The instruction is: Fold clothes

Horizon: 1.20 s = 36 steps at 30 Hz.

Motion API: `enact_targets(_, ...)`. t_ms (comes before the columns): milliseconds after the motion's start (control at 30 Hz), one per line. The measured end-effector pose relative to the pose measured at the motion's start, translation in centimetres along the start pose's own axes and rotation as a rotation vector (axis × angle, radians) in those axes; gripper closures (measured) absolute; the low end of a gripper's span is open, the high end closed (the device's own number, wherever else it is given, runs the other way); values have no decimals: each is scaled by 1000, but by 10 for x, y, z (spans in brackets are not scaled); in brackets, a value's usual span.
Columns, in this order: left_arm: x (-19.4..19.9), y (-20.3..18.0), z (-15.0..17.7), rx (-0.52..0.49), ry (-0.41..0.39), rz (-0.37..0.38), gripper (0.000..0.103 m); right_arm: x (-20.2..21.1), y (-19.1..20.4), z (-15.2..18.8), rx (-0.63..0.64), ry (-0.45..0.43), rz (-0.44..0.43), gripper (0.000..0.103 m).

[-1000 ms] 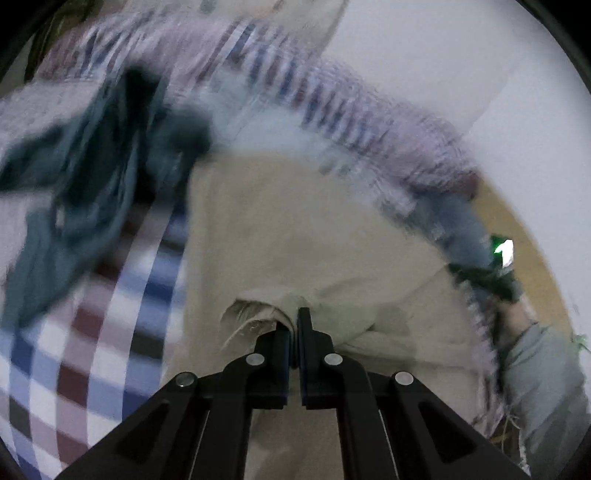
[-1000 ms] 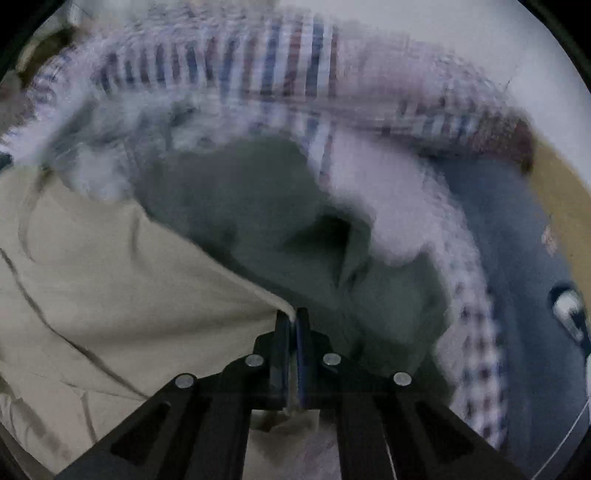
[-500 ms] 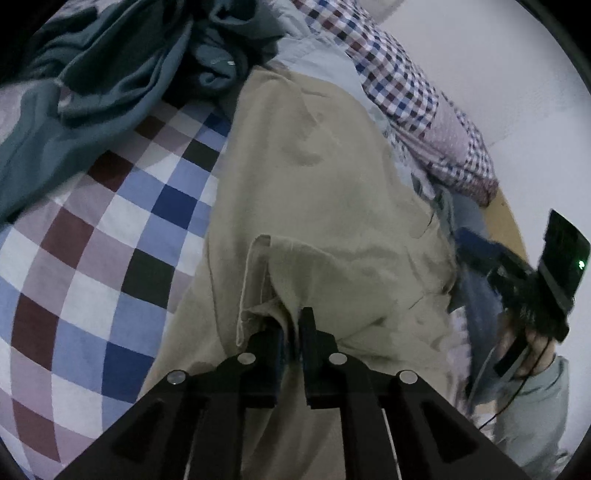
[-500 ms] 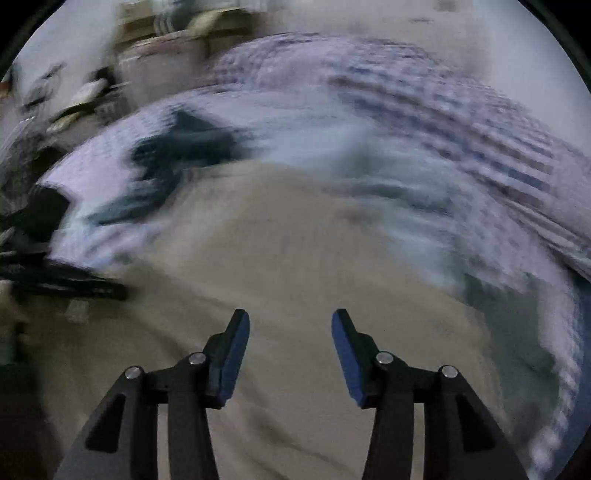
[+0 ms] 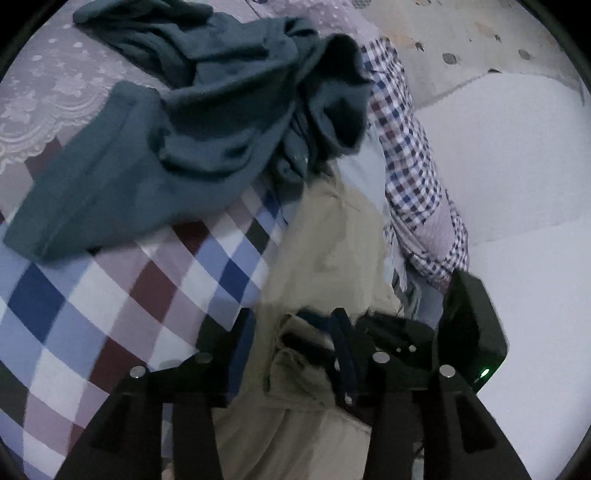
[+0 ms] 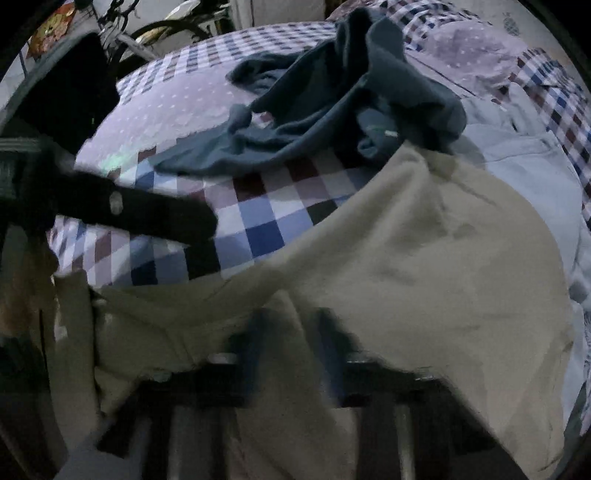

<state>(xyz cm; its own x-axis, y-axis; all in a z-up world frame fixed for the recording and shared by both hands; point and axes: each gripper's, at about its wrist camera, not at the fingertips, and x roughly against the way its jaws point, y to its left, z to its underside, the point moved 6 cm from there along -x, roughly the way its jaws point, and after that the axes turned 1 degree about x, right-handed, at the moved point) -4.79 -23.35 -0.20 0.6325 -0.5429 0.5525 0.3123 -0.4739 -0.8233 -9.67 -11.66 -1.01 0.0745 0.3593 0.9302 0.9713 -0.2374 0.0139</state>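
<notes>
A beige garment (image 5: 332, 243) lies stretched over the checked bed cover (image 5: 92, 314), its bunched near edge under both grippers. My left gripper (image 5: 306, 332) is open, with beige folds lying loose between its fingers. The right gripper's black body (image 5: 472, 332), showing a green light, sits close on its right. In the right wrist view the beige garment (image 6: 424, 258) fills the lower half. My right gripper (image 6: 291, 343) is blurred and open, its fingers straddling the cloth. The left gripper (image 6: 159, 214) reaches in from the left.
A crumpled teal garment (image 5: 184, 147) lies beyond the beige one. A light blue shirt (image 6: 517, 166) and a small-checked shirt (image 5: 406, 147) are piled to the right. A lace cover (image 5: 55, 92) lies at the far left. A bicycle (image 6: 147, 33) stands behind the bed.
My left gripper has opened and let go of the beige cloth. The right gripper, which opened half a second ago, has dropped onto the cloth's near edge with its fingers closer together.
</notes>
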Motion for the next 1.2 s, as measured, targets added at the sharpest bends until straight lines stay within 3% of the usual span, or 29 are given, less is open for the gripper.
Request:
enact_targets(167, -6, -1, -5, 13, 27, 42, 57, 28, -18, -4, -51, -71, 40, 102)
enact_targets(300, -13, -10, -1, -57, 72, 47, 52, 51, -54, -11, -128, -108, 182, 102)
enact_targets(367, -22, -14, 4, -100, 107, 18, 50, 46, -69, -16, -169, -79, 231, 100)
enact_targets(433, -29, -14, 6, -118, 120, -3, 48, 41, -84, -21, -210, -50, 279, 86)
enact_targets(500, -35, -12, 6, -110, 129, -16, 48, 37, -93, -22, -261, -40, 311, 79)
enact_targets(600, -35, -6, 2, -68, 124, -27, 48, 60, -86, -24, -312, -148, 283, 58)
enact_targets(733, -32, 5, -13, 20, 85, -2, 48, 77, -53, -17, -251, -208, 183, 58)
enact_targets(800, -32, 7, -19, 50, 76, 11, 48, 64, -31, -12, -179, -161, 168, 59)
enact_targets(867, -31, 8, -23, 61, 72, 23, 48, 53, -34, -9, -181, -117, 182, 61)
enact_targets(900, -31, 8, -24, 59, 72, 29, 48, 48, -36, -7, -181, -96, 189, 70)
enact_targets(933, -33, 5, -25, 52, 74, 39, 48, 43, -38, -5, -182, -74, 196, 93)
enact_targets(967, -36, 3, -25, 48, 80, 50, 48, 38, -39, -3, -183, -52, 203, 101)
enact_targets(1000, -38, 0, -24, 43, 87, 61, 48, 33, -41, -1, -184, -31, 209, 100)
enact_targets(1133, -36, -4, -24, -4, 89, 105, 48, 67, -69, -4, -340, -152, 125, 100)
enact_targets(1200, -37, -14, -28, -50, 82, 142, 48, 62, -70, -4, -341, -128, 119, 100)
